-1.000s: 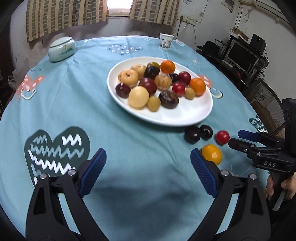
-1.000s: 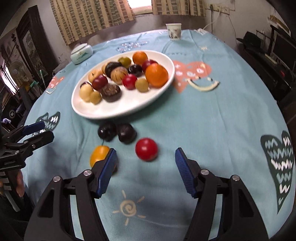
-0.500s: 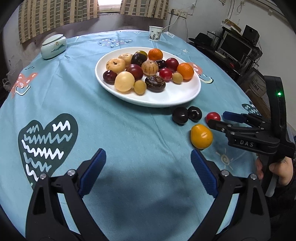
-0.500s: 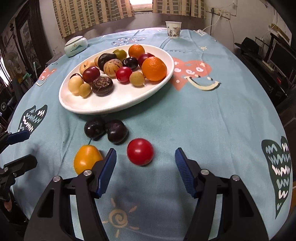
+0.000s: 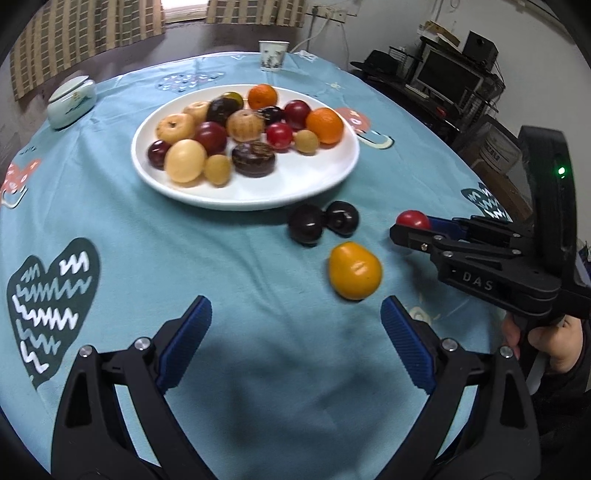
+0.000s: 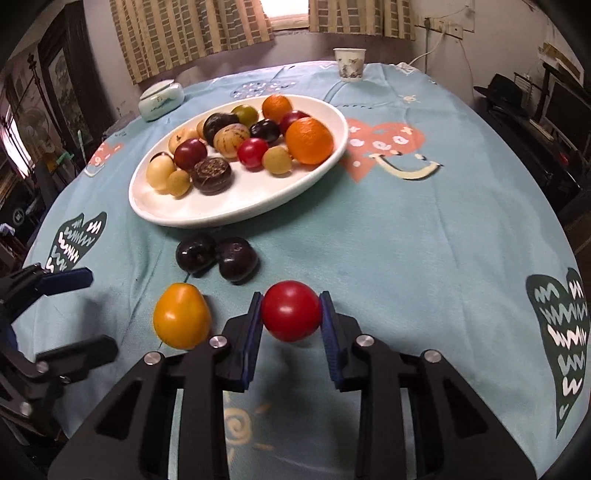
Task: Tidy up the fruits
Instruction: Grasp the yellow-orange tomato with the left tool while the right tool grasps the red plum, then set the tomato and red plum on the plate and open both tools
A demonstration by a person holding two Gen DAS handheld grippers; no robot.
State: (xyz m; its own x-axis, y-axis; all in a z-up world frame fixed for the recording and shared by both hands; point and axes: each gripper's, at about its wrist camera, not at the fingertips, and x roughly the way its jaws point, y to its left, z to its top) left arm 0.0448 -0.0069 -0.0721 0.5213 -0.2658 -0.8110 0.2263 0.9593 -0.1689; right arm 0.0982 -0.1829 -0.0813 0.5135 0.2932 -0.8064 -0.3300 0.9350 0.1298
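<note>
Cloth: a light blue tablecloth (image 6: 388, 240) with dark and pink heart prints covers the round surface.
Far edge: a paper cup (image 6: 349, 63) stands upright.
Far left: a pale lidded ceramic jar (image 6: 161, 100).
Window: striped curtains (image 6: 192, 29).
Right: a monitor (image 5: 448, 79).

Two dark plums (image 6: 216, 256), one plate (image 6: 236, 210)

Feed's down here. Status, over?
Right gripper shut on red fruit. Left gripper open, near yellow fruit. Plate path clear.
</note>
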